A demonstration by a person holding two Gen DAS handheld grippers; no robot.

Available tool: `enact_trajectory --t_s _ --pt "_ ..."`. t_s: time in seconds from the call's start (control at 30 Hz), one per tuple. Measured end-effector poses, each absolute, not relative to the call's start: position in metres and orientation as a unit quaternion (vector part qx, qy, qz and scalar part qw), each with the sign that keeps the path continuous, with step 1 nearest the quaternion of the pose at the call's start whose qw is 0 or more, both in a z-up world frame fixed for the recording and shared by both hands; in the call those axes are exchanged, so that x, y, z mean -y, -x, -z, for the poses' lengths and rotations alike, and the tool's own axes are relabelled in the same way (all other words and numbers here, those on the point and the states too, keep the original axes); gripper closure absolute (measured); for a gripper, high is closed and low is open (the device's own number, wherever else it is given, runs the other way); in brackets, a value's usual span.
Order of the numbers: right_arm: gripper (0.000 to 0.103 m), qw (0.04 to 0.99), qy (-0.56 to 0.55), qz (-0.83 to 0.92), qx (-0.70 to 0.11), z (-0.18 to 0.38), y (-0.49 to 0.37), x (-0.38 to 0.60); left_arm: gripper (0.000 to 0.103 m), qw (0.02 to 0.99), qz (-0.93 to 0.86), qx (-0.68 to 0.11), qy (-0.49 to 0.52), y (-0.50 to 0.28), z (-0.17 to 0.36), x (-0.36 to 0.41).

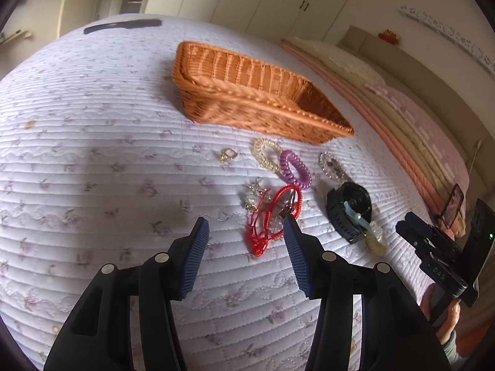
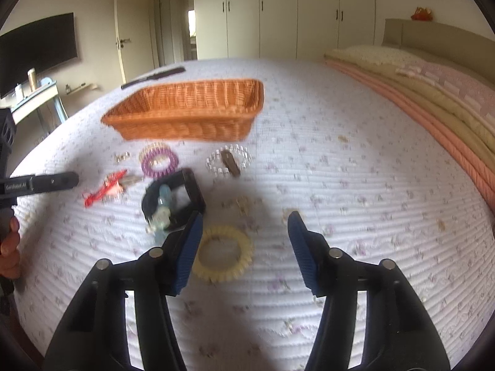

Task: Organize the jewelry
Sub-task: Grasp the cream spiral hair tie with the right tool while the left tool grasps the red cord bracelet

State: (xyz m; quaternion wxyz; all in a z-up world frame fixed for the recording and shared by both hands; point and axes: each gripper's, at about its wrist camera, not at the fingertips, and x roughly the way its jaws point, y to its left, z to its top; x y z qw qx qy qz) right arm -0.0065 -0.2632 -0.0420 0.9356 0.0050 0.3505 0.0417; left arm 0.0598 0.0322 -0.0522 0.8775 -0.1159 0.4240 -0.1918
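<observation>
My left gripper [image 1: 246,227]: jaws apart, hovering; right pad tip against red cord bracelet [image 1: 272,216].
Wicker basket [image 1: 247,92]: on quilt [image 1: 92,154], behind the jewelry.
My right gripper [image 2: 246,225]: jaws apart over cream coil ring [image 2: 222,255].
</observation>
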Motion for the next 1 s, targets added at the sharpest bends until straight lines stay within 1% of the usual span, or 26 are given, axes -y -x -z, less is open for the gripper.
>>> enact_trajectory --t_s 0.07,0.13,0.23,0.33,0.37,0.43,0.47,0.57,0.6,0.63,0.73,0.87,1.0 --pt "0.053 0.927 -0.010 -0.053 -0.372 0.049 0.005 0.267 0.057 0.872 0.188 -0.439 0.109 -0.064 0.057 -0.027" --pt "0.055 0.918 -0.014 -0.069 -0.391 0.052 0.000 0.266 0.062 0.866 0.187 -0.452 0.101 -0.067 0.062 -0.023" --pt "0.057 0.909 -0.002 -0.070 -0.411 0.057 -0.008 0.260 0.062 0.867 0.182 -0.457 0.079 -0.066 0.062 -0.019" --pt "0.060 0.898 0.017 -0.067 -0.434 0.067 -0.011 0.255 0.062 0.868 0.179 -0.461 0.053 -0.068 0.063 -0.013" --pt "0.067 0.896 0.017 -0.066 -0.438 0.070 -0.011 0.255 0.062 0.869 0.175 -0.462 0.041 -0.069 0.064 -0.010" --pt "0.073 0.894 0.012 -0.067 -0.442 0.071 -0.013 0.257 0.063 0.871 0.166 -0.463 0.013 -0.069 0.063 -0.003" --pt "0.081 0.895 0.011 -0.064 -0.442 0.072 -0.014 0.258 0.063 0.872 0.161 -0.463 0.001 -0.069 0.063 0.001" --pt "0.084 0.892 0.008 -0.065 -0.448 0.075 -0.019 0.257 0.065 0.875 0.147 -0.460 -0.033 -0.070 0.062 0.013" --pt "0.088 0.891 0.009 -0.065 -0.448 0.075 -0.020 0.257 0.067 0.876 0.142 -0.459 -0.042 -0.070 0.062 0.016" --pt "0.090 0.891 0.010 -0.067 -0.449 0.074 -0.021 0.256 0.068 0.876 0.138 -0.459 -0.051 -0.071 0.062 0.019" --pt "0.091 0.893 0.017 -0.067 -0.446 0.073 -0.019 0.253 0.071 0.875 0.140 -0.459 -0.059 -0.070 0.060 0.022" --pt "0.091 0.891 -0.005 -0.078 -0.448 0.073 -0.020 0.260 0.071 0.863 0.197 -0.463 0.031 -0.073 0.050 -0.001" --pt "0.091 0.890 -0.017 -0.085 -0.448 0.076 -0.020 0.263 0.071 0.860 0.219 -0.460 0.028 -0.068 0.047 -0.003"
